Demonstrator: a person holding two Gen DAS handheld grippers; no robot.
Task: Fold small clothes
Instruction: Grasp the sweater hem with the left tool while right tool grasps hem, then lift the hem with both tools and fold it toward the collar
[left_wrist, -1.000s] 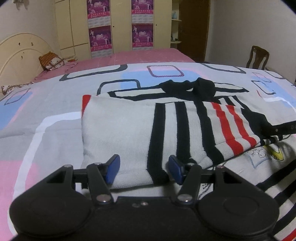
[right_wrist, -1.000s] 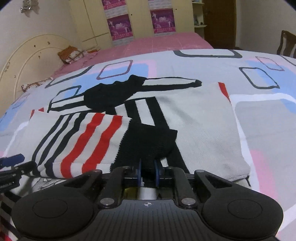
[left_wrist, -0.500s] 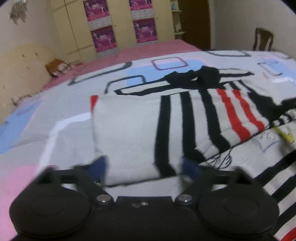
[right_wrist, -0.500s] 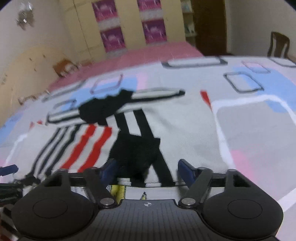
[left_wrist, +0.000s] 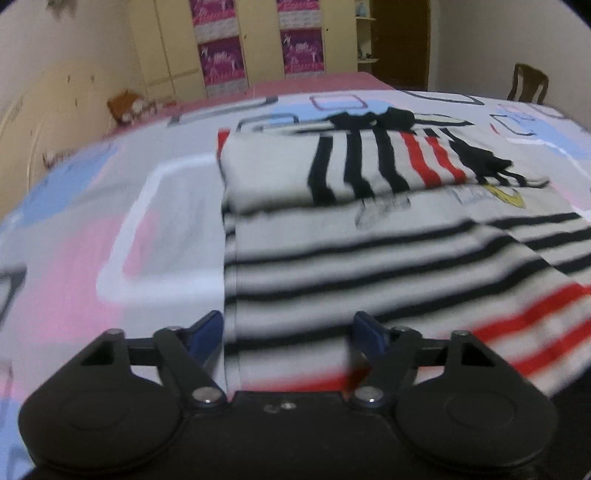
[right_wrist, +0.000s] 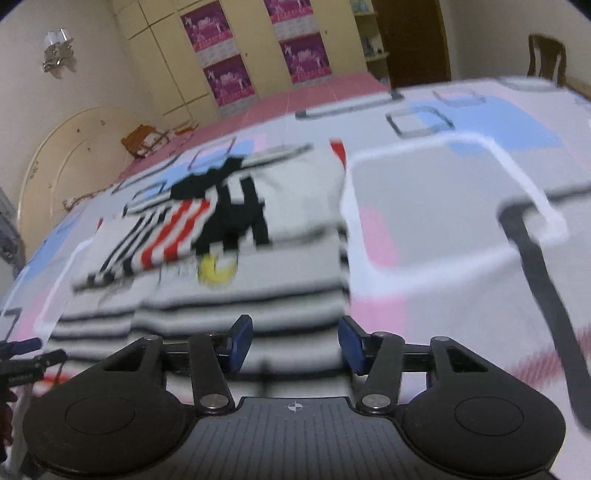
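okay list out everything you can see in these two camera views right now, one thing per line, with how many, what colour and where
Striped knit sweater: one, grey with black and red stripes and a yellow motif, lying partly folded on the bed, sleeves folded across its far part.
Patterned bedspread: one, grey with pink, blue and white rounded rectangles, under the sweater.
Pink sheet: one, at the bed's far end.
Cream headboard: one, curved, left.
Cream wardrobe: one, far wall, with four magenta posters.
Wooden chair: one, brown, far right.
Wall lamp: one, silvery, upper left wall.
Left gripper: black, blue pads, open over the sweater's near hem.
Right gripper: same, open over the hem.
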